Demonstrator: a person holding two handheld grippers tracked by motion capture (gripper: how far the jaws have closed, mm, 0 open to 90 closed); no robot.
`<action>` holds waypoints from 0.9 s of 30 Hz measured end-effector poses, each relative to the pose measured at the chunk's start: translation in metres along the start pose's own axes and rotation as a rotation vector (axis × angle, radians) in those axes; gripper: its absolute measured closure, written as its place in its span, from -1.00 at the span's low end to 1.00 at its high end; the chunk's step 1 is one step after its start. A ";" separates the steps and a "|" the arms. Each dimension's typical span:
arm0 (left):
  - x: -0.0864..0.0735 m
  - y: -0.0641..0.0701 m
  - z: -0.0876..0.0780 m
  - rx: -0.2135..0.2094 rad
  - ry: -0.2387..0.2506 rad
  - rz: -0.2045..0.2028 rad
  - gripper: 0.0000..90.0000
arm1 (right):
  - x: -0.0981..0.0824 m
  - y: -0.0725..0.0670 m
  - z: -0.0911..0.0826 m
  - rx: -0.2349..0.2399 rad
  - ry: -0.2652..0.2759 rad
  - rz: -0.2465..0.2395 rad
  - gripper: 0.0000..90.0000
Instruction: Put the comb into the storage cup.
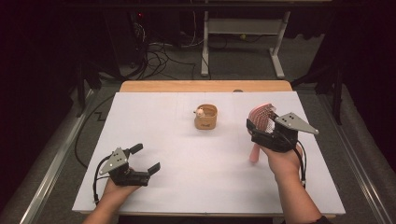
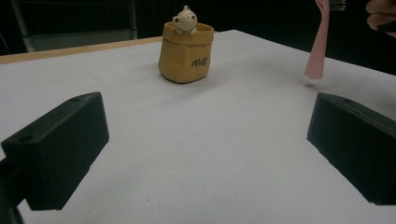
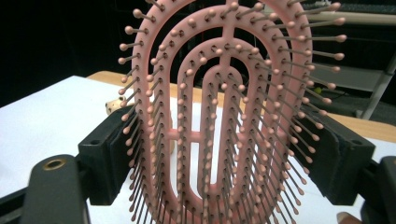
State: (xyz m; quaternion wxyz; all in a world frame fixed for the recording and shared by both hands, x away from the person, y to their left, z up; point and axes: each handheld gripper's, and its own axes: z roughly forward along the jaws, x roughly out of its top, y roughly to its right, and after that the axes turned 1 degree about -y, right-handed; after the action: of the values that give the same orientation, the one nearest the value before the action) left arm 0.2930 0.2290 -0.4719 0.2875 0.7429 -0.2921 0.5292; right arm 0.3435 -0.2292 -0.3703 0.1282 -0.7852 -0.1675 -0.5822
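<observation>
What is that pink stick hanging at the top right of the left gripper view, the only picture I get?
Observer: The handle of a pink hairbrush; its bristled head is clamped between the right gripper's jaws.
Operator: Does the handle touch the table?
Observer: From above, I cannot tell; its tip points down at the white table.
Operator: And my own gripper?
Observer: The left gripper is open, held low near the table's front left.

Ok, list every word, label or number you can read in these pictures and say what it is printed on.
Dark cursive word on the front of the yellow sack-shaped holder: too blurred to read for sure in the left gripper view; too small in the high view.
Pink hairbrush: no text shows.
Left gripper and right gripper: no readable markings.
White table cover: no print.
</observation>
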 end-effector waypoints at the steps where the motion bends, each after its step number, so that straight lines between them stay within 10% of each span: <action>1: 0.000 0.000 0.000 0.000 -0.001 -0.002 -1.00 | 0.000 0.000 0.000 -0.001 0.004 0.000 -0.55; 27: 0.001 0.001 -0.001 -0.009 0.015 -0.015 -1.00 | 0.006 -0.007 -0.005 -0.018 0.052 -0.017 -0.55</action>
State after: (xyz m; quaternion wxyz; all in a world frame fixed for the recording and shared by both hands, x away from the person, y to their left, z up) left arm 0.2923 0.2285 -0.4702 0.2971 0.7397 -0.2869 0.5313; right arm 0.3380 -0.2236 -0.3634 0.1205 -0.7693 -0.1657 -0.6052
